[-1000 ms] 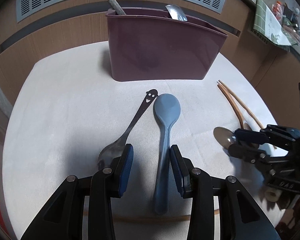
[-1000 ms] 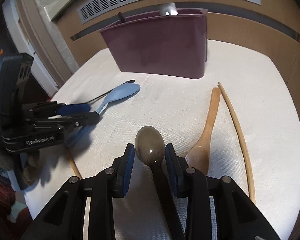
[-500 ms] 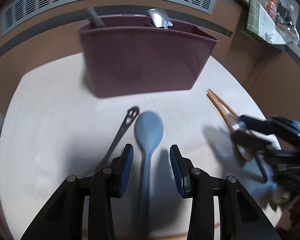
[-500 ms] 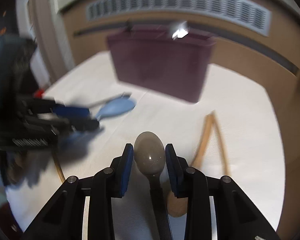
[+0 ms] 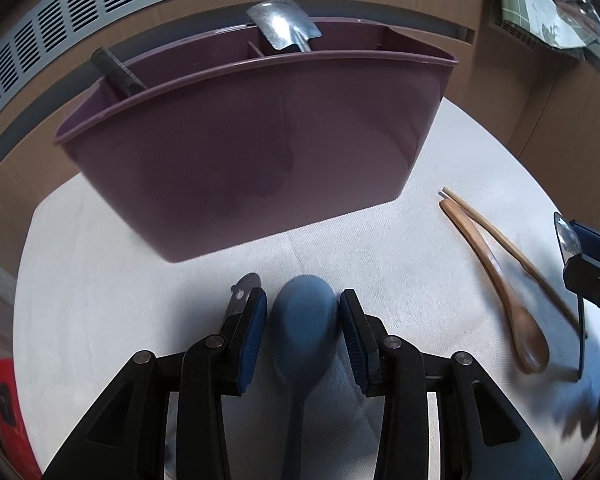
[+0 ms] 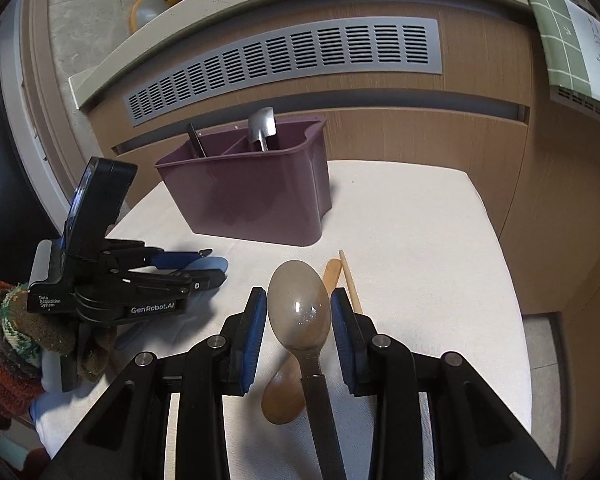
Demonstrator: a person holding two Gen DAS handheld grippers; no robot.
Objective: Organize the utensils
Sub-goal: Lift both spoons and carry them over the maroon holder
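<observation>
Left gripper (image 5: pixel 302 322): pads pinching blue spoon (image 5: pixel 304 320) by its bowl, near side of purple caddy (image 5: pixel 260 148). Right gripper (image 6: pixel 299 326): clamped on metal spoon (image 6: pixel 300 312), bowl between pads, lifted off table (image 6: pixel 420 240). Wooden spoon (image 5: pixel 500 280) and chopstick (image 5: pixel 496 228) lying on table, right of caddy. Caddy already holding a metal scoop (image 5: pixel 284 28) and a dark handle (image 5: pixel 116 70).

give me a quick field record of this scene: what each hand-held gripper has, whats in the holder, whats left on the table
left hand-held gripper: shut on blue spoon
right hand-held gripper: shut on metal spoon, lifted clear of the cloth
purple holder: shovel-shaped metal utensil in one compartment, dark handle in another
white cloth: wooden spoon, chopstick, smiley-handled utensil
</observation>
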